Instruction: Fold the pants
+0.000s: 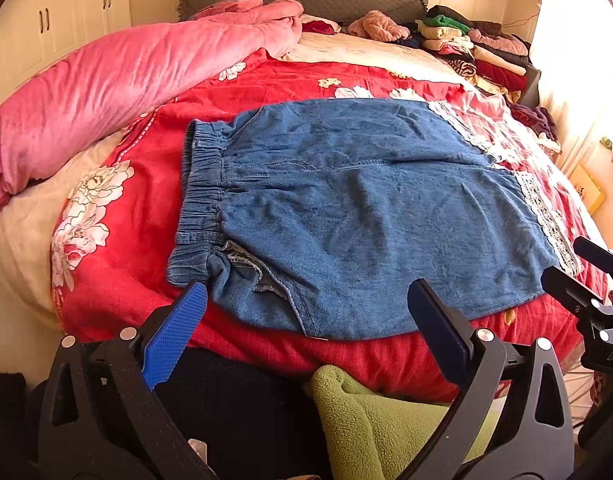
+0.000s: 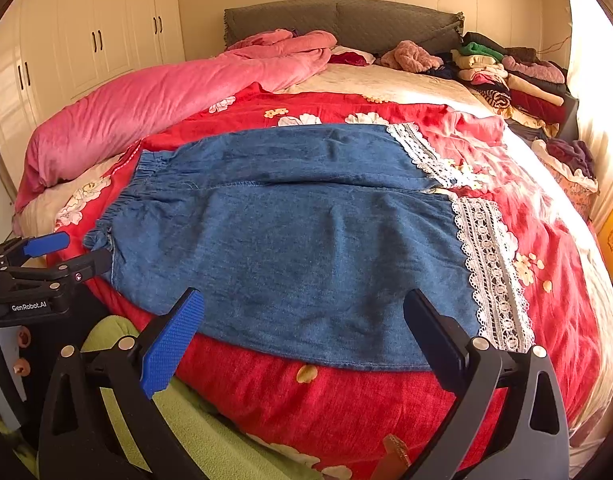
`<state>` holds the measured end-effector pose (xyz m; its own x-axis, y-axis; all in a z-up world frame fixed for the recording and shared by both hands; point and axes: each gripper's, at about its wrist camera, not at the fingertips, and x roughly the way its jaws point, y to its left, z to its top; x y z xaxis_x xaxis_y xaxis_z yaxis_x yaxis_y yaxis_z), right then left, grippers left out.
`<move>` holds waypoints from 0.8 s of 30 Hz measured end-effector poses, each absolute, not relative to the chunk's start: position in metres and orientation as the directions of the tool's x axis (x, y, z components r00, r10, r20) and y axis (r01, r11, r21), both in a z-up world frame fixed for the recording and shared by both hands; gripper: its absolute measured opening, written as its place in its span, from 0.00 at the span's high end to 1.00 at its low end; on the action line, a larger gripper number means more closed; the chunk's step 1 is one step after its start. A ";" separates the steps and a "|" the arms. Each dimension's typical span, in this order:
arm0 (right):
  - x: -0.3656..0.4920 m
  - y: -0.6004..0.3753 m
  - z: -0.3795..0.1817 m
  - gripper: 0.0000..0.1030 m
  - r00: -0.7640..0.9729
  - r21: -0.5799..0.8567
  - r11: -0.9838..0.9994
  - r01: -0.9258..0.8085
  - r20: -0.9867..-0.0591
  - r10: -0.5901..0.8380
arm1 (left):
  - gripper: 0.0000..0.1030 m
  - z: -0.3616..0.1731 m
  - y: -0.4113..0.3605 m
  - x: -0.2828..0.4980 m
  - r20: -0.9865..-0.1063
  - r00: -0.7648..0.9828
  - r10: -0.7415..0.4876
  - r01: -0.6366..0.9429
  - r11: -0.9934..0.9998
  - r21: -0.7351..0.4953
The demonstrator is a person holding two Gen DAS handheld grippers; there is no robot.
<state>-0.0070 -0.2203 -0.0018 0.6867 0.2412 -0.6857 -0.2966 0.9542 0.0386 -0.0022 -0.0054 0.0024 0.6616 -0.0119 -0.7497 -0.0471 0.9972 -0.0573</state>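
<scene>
Pants (image 1: 346,216) lay spread flat on the red flowered quilt (image 1: 118,216), just ahead of both sets of jaws. They were blue denim, legs side by side, not yet folded. The elastic waistband (image 1: 202,192) sat ahead and left of the left gripper (image 1: 306,312); the white lace cuffs (image 2: 490,272) sat ahead and right of the right gripper (image 2: 304,320).

Left gripper: jaws spread wide, released, holding nothing. They hung above the near edge of the pants, close to the waist corner; contact with the cloth could not be confirmed. The left blue pad (image 1: 174,336) showed just short of the waistband corner.

Right gripper: jaws likewise spread wide and empty, hanging above the near hem of the closer leg, with the lace cuff just right of the right jaw.

Each gripper appeared at the edge of the other's view (left one at the far left of the right wrist view, also open).

Beyond the pants, well past the jaws: a pink blanket (image 1: 118,80) bunched at far left, a grey headboard (image 2: 346,20), and a pile of folded clothes (image 2: 514,76) at far right. A green fleece (image 1: 386,420) lay below the jaws, at the bed's near edge.
</scene>
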 end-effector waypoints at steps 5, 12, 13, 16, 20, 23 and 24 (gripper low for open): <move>-0.006 -0.219 -0.001 0.04 0.689 0.036 0.955 -0.295 -0.684 0.239 | 0.09 0.002 -0.006 -0.002 -0.749 0.663 -0.011 -0.047 0.997 -0.056; -0.006 -0.219 -0.001 0.04 0.689 0.035 0.955 -0.296 -0.685 0.238 | 0.09 0.002 -0.006 -0.002 -0.748 0.663 -0.010 -0.048 0.997 -0.056; -0.006 -0.219 -0.001 0.04 0.689 0.035 0.954 -0.296 -0.685 0.239 | 0.09 0.002 -0.006 -0.003 -0.748 0.663 -0.010 -0.047 0.997 -0.055; -0.006 -0.219 -0.001 0.04 0.688 0.035 0.955 -0.295 -0.686 0.238 | 0.09 0.003 -0.006 -0.003 -0.748 0.663 -0.009 -0.048 0.997 -0.054; -0.004 -0.220 -0.002 0.04 0.688 0.035 0.955 -0.295 -0.685 0.238 | 0.09 0.002 -0.006 -0.002 -0.747 0.664 -0.009 -0.047 0.997 -0.054; -0.004 -0.220 -0.002 0.04 0.688 0.035 0.955 -0.296 -0.685 0.239 | 0.09 0.002 -0.005 -0.001 -0.747 0.665 -0.009 -0.047 0.997 -0.054; -0.005 -0.220 -0.002 0.04 0.688 0.035 0.954 -0.296 -0.685 0.239 | 0.09 0.002 -0.005 -0.001 -0.747 0.664 -0.009 -0.047 0.997 -0.054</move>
